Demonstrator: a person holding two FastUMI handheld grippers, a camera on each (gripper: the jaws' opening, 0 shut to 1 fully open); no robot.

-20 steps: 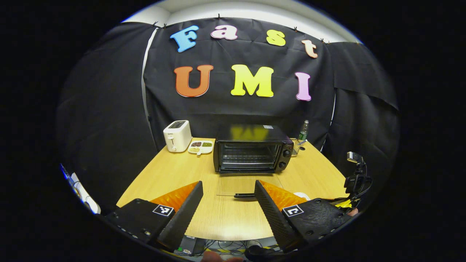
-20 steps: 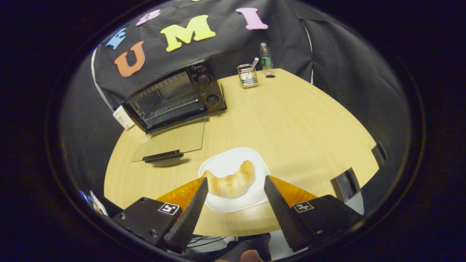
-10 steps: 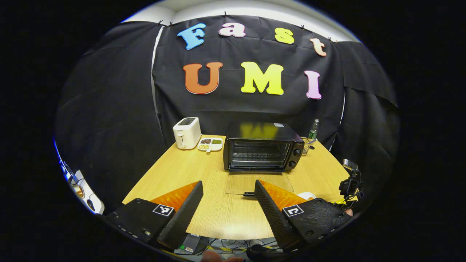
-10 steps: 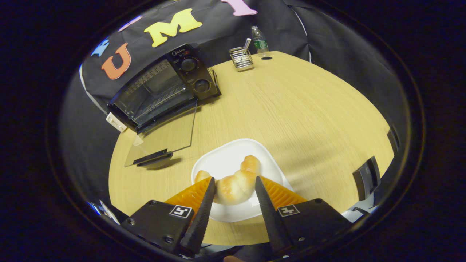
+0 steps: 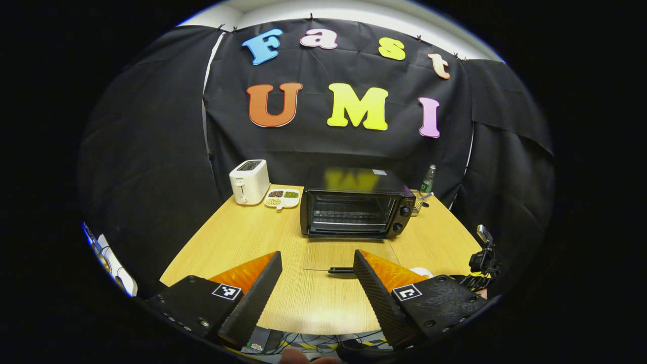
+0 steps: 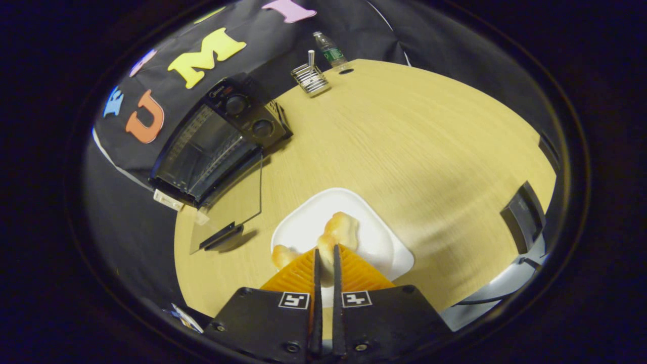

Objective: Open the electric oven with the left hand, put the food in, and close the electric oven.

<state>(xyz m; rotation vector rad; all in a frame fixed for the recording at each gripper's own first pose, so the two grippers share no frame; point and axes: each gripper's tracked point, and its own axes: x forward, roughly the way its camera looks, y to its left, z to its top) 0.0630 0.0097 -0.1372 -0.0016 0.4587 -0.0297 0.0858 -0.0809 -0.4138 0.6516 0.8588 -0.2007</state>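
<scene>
Nearest the right gripper view's camera, the right gripper (image 6: 326,253) pinches the croissant (image 6: 339,230) on its white plate (image 6: 379,242), fingers nearly together. Nearest the other camera, the left gripper (image 5: 316,265) hangs spread and empty. Farther back, the oven (image 5: 354,212) stands with its glass door (image 5: 341,253) folded flat. Opening is done; loading and closing remain.

Croissant's (image 6: 339,227) middle hidden between tongs (image 6: 324,258).

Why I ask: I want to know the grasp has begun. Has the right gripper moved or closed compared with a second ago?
Yes. The right gripper has come down over the white plate and shut on the croissant.
</scene>
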